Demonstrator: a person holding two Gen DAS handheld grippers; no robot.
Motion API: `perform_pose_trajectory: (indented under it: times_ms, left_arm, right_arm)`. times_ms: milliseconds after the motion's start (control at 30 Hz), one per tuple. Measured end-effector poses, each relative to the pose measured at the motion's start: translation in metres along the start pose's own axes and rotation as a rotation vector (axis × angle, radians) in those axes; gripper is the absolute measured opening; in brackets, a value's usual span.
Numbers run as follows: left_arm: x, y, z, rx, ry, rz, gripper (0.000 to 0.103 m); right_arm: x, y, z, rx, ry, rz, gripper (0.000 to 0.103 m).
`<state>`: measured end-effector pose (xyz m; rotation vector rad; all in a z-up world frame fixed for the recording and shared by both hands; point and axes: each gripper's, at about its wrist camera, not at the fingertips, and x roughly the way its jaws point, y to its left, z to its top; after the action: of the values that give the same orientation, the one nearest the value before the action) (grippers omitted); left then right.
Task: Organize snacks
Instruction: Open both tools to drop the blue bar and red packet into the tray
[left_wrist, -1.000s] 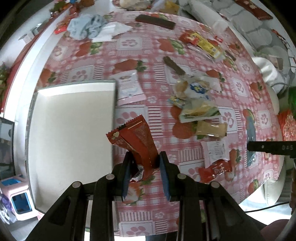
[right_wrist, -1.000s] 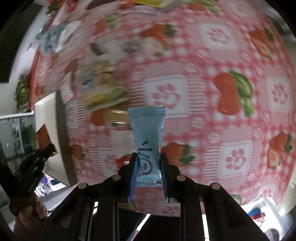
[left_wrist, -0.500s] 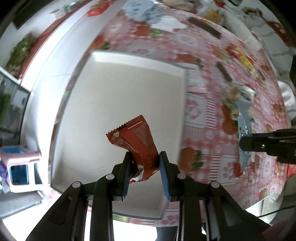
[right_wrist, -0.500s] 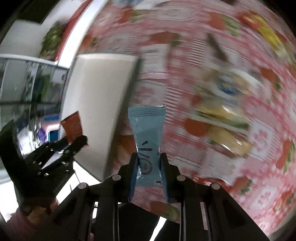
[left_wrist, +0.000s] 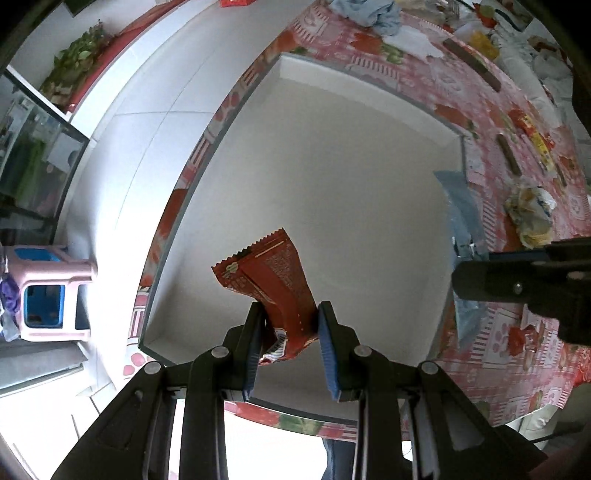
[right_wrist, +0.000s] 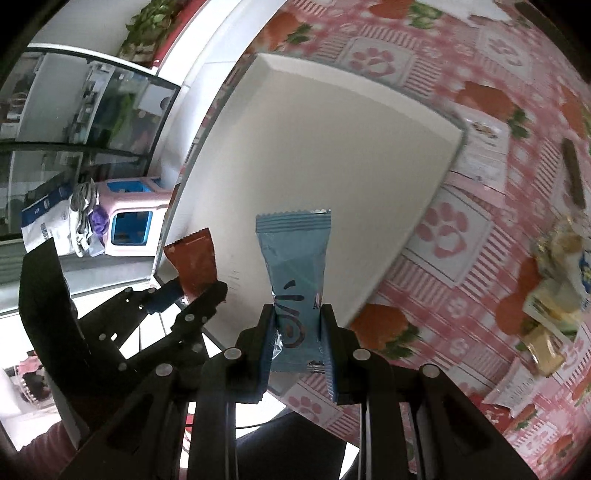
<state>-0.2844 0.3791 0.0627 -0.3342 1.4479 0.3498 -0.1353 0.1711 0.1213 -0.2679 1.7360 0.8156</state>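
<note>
My left gripper (left_wrist: 290, 325) is shut on a red snack packet (left_wrist: 271, 277) and hangs over the near part of a white tray (left_wrist: 332, 166). My right gripper (right_wrist: 297, 325) is shut on a light blue snack packet (right_wrist: 295, 266), held above the tray's (right_wrist: 314, 140) near right corner. In the right wrist view the left gripper (right_wrist: 197, 291) with its red packet (right_wrist: 194, 262) shows at the left, over the tray's left rim. The left wrist view catches the right gripper (left_wrist: 458, 266) and the blue packet (left_wrist: 463, 210) at the tray's right rim.
A pile of loose snack packets (left_wrist: 528, 214) and brown bars (left_wrist: 508, 158) lie on the strawberry-print tablecloth (right_wrist: 461, 240) right of the tray. A white packet (right_wrist: 484, 151) touches the tray's far right corner. A pink stool (left_wrist: 51, 291) stands on the floor at left.
Both grippers have travelled left from over the tablecloth to above the tray, each carrying its packet. Both have rolled, and the right one has come closer to the left.
</note>
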Motion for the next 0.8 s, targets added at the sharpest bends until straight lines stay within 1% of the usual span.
perform_pose_trajectory:
  times_ms: [200,467,500,533,567,600,633,700,733,800]
  left_arm:
    - [0.012,0.001,0.003,0.014,0.023,0.017,0.032]
    - [0.019,0.002,0.006,0.029,0.041,0.035,0.033]
    - [0.018,0.001,0.006,0.031,0.043,0.037,0.038]
    - [0.018,0.000,0.006,0.036,0.042,0.042,0.053]
    - [0.018,0.000,0.005,0.036,0.038,0.055,0.063]
    - [0.016,0.000,0.005,0.034,0.030,0.069,0.077]
    - [0.014,-0.001,0.004,0.033,0.019,0.080,0.079]
    - [0.014,0.000,0.005,0.030,0.028,0.066,0.080]
    - [0.014,0.000,0.006,0.026,0.036,0.055,0.080]
    - [0.014,-0.001,0.007,0.023,0.043,0.040,0.080]
  right_arm:
    - [0.013,0.003,0.005,0.013,0.021,-0.006,0.025]
    - [0.016,-0.004,0.002,0.033,0.032,-0.002,0.025]
    - [0.017,-0.005,0.001,0.034,0.036,-0.005,0.025]
    - [0.017,-0.005,0.001,0.036,0.037,-0.007,0.025]
    - [0.017,-0.007,0.000,0.043,0.038,-0.009,0.026]
    - [0.016,-0.009,0.000,0.049,0.040,-0.012,0.031]
    - [0.016,-0.011,-0.001,0.059,0.042,-0.017,0.061]
    - [0.009,-0.020,-0.005,0.078,0.023,-0.022,0.103]
    - [0.005,-0.024,-0.007,0.085,0.011,-0.026,0.103]
    - [0.002,-0.035,-0.012,0.101,0.015,-0.036,0.103]
